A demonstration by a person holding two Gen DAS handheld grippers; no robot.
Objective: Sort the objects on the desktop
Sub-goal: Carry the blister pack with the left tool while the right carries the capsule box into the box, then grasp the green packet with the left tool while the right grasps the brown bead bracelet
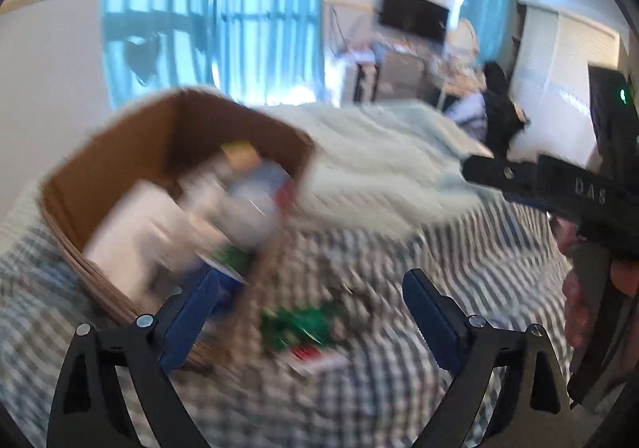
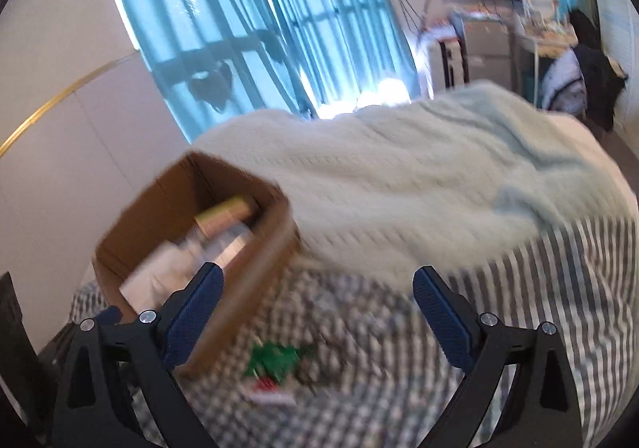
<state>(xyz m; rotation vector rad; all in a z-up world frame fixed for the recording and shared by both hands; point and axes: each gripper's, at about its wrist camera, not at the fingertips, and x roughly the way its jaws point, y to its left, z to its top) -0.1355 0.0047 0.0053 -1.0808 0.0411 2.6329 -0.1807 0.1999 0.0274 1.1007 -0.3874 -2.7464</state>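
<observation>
On the checked bedsheet [image 1: 399, 388], right between the spread fingers of the left gripper [image 1: 311, 312], sits a green-and-red packet [image 1: 303, 332], pretty smeared by motion blur so I can't read what it is. Just left of it is the cardboard box [image 1: 120, 152], stuffed with a white box [image 1: 135, 228] and some bottle-ish stuff I can't make out; the left finger overlaps the box's near corner in the left wrist view, touching or not, can't tell. Both blue pads are wide apart, nothing pinched.

Same deal from the right wrist view: the right gripper [image 2: 317, 304] is splayed wide and holding nothing, with the packet [image 2: 275, 364] lying low between its fingers and the box [image 2: 159, 204] off to the left. A pale knit blanket [image 2: 399, 184] is bunched up behind.
</observation>
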